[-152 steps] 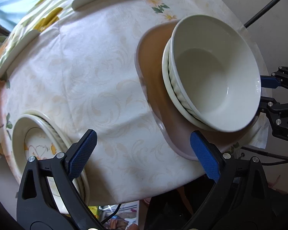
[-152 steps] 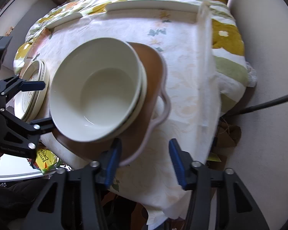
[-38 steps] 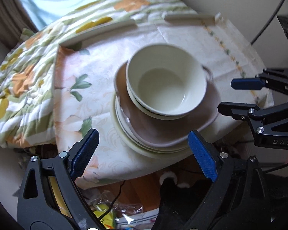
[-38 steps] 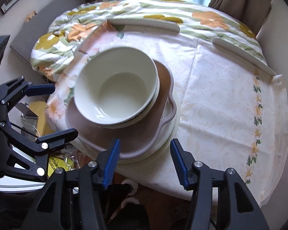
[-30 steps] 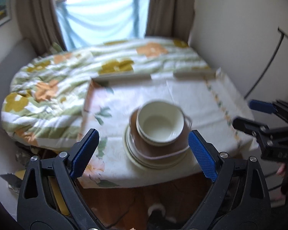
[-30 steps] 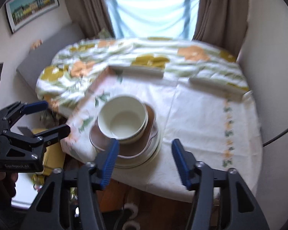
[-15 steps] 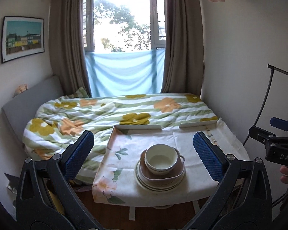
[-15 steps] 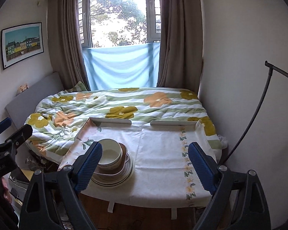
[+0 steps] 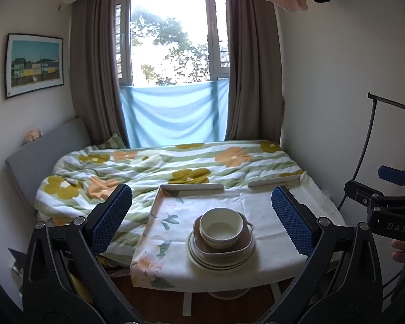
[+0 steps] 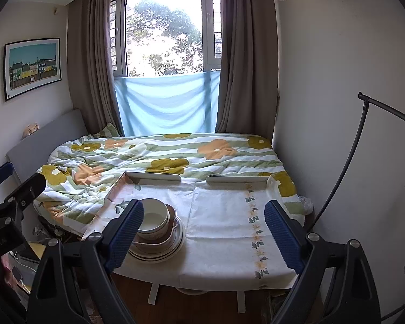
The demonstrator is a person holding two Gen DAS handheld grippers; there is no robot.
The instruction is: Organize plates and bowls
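A cream bowl (image 9: 220,226) sits in a brown handled dish (image 9: 224,251) on a stack of cream plates (image 9: 218,263) near the front edge of the cloth-covered table (image 9: 270,232). The same stack shows in the right wrist view, with the bowl (image 10: 155,217) on the plates (image 10: 170,248). My left gripper (image 9: 202,221) is open and empty, held well back from the table. My right gripper (image 10: 202,229) is open and empty, also well back. The right gripper shows at the left view's right edge (image 9: 391,199).
A bed with a flowered quilt (image 9: 175,167) lies behind the table, under a window with curtains (image 9: 251,81). A black lamp arm (image 10: 364,135) curves along the right wall. White rails (image 10: 237,179) edge the table's far side.
Both grippers have pulled far back and up from the stack. The view went from close over the bowl to the whole room. Both stay open and empty.
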